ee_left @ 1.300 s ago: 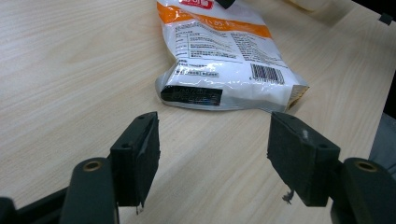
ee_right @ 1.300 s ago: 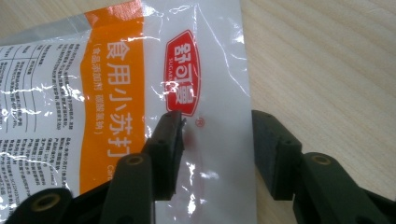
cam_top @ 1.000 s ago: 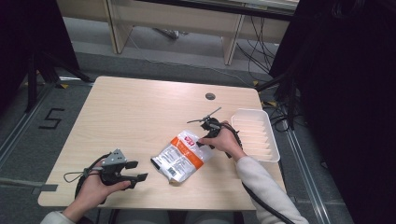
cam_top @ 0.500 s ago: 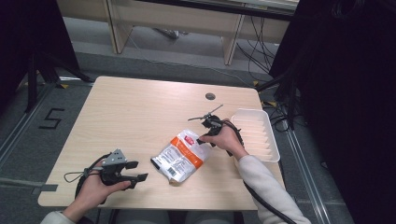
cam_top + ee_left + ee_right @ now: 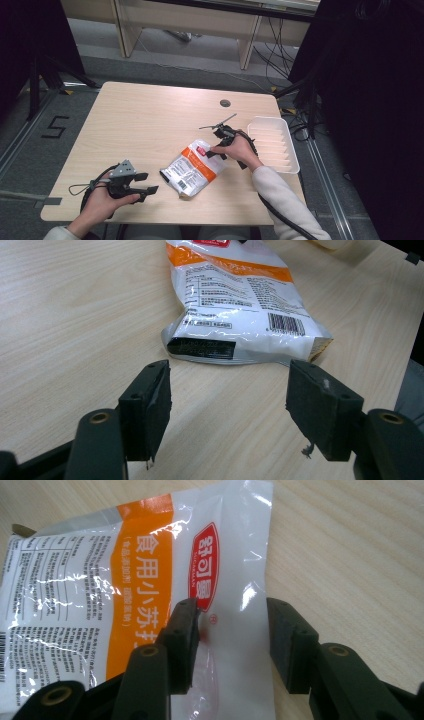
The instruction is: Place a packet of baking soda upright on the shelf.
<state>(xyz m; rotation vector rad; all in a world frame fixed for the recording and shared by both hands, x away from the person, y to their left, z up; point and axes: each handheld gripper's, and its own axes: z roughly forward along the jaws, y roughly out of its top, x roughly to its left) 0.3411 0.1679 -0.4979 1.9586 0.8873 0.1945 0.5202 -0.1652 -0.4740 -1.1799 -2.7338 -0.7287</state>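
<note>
My left gripper [image 5: 142,184] rests wide open on the pale wooden table [image 5: 140,120], holding nothing. The glossy white-and-orange plastic pouch [image 5: 192,167] lies mid-table. My right gripper's [image 5: 227,625] jaws have just been opening, straddling its top edge ungripped. I'd judge re-gripping comes next.

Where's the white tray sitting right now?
In the high view the white tray sits at the table's right edge, just right of the right gripper and the orange-and-white bag.

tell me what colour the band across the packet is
Orange, running across the white packet with white characters printed on it; the right gripper view shows it best.
</note>
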